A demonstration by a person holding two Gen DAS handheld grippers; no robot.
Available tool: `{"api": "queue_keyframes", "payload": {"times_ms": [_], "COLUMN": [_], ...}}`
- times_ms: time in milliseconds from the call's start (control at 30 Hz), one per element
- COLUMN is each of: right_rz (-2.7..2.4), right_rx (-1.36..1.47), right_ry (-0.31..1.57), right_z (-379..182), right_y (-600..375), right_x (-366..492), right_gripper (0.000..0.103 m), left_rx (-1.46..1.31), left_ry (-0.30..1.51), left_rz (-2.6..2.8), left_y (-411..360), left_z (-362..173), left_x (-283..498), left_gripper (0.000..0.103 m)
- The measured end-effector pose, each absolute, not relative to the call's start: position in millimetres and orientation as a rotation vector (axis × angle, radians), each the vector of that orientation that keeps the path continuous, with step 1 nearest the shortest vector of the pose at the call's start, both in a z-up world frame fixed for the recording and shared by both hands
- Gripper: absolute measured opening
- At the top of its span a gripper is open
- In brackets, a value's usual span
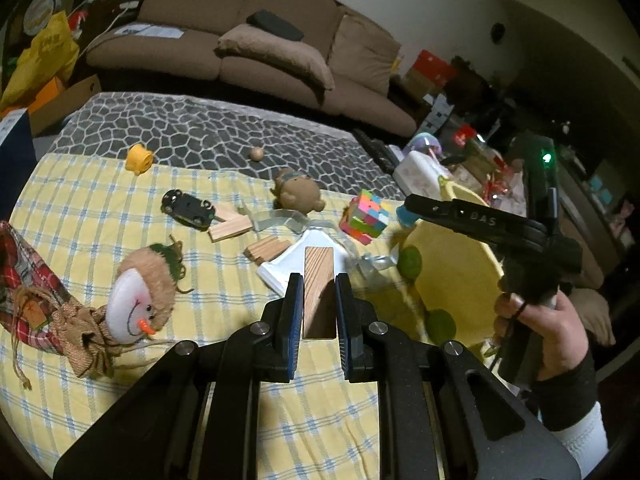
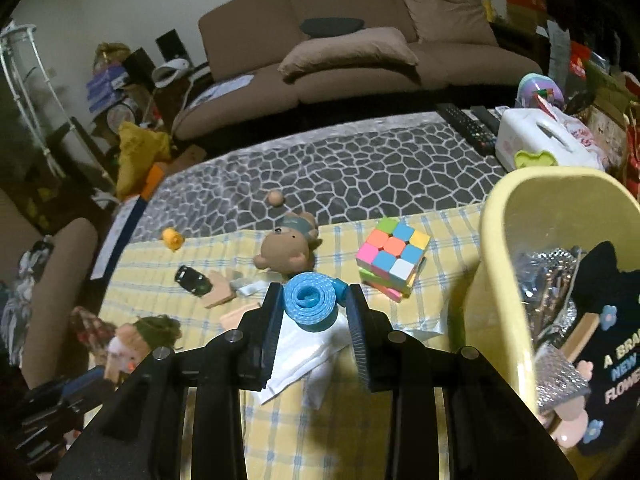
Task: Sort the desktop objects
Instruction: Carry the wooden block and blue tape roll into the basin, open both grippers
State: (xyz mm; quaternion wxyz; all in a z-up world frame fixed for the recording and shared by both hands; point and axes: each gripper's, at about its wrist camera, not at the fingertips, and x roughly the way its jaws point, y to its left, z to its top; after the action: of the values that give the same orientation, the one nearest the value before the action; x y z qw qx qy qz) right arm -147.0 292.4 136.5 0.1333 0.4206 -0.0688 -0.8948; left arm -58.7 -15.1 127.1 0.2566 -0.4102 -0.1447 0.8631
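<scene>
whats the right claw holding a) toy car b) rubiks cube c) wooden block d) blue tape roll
d: in the right wrist view the blue tape roll sits clamped between the fingers of the right claw, while the cube and toy car lie on the checked cloth; the wooden block is in the left claw.
</scene>
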Motion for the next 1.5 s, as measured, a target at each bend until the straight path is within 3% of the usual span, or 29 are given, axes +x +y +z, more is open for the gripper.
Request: {"api": "queue_keyframes", "payload": {"times_ms": [567,867,1300,1500], "right_rz": [-2.764,-2.765,-2.753,-2.755], "right_rx": [1.175,1.263,1.239,1.223], "right_ry": [-0.235,-0.384,-0.555,-0.578], "right_z": [168.1,156.0,162.8,167.9], "right_y": [401.5,465.0,494.8,498.7], "right_x": [-111.7,-123.7,-127.0,-123.3], "right_gripper": [0.032,0.033,0.048,0.049], "left_rx": [-1.083,-1.053,-1.117,-1.14], "left_ry": [-0.306,-0.21,-0.04,0.068], "left_rz": [2.18,2.096,2.051,2.073], "left_y": [98.0,188.4,281.8,312.7], "left_z": [151.0,175.2,168.8,160.6], "left_x": [-49.3,-58.6,-80.6,-90.4], "left_gripper": [0.014,0.014,0.015,0.015]}}
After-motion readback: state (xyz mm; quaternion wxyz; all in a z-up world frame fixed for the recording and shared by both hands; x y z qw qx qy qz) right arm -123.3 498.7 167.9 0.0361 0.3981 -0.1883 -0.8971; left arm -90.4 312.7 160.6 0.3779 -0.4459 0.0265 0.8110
